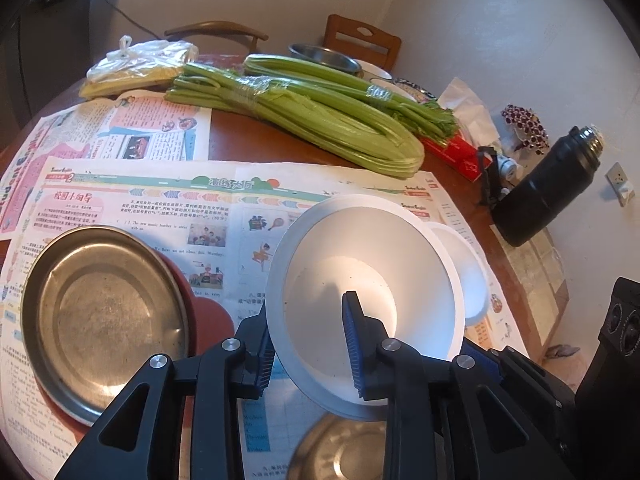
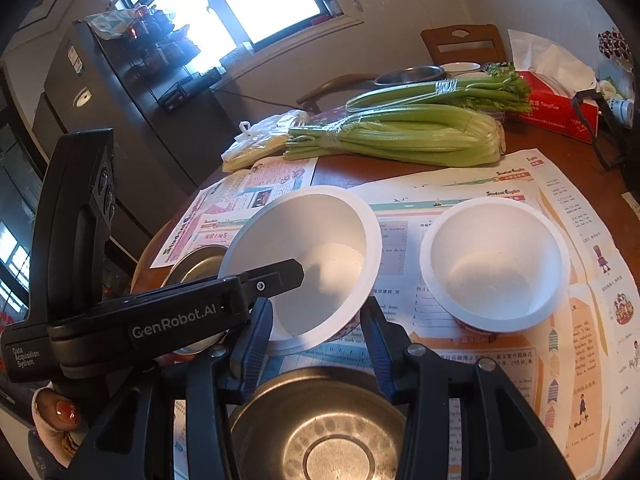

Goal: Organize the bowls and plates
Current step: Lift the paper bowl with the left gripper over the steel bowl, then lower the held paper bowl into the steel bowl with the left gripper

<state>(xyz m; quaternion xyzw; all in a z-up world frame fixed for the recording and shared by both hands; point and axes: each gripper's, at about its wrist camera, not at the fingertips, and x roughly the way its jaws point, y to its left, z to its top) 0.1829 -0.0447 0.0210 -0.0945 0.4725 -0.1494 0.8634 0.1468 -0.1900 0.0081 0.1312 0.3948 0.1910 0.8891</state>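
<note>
My left gripper (image 1: 310, 344) pinches the tilted white bowl (image 1: 360, 264) by its near rim; my right gripper (image 2: 316, 354) clamps the steel bowl (image 2: 320, 432).

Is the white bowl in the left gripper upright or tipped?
Tipped. The bowl hangs from the left gripper by its rim, mouth facing sideways.

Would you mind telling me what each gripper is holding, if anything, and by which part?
The left gripper clamps the tilted white paper bowl by its rim and wall. The right gripper appears to grip the steel bowl by its rim.
</note>
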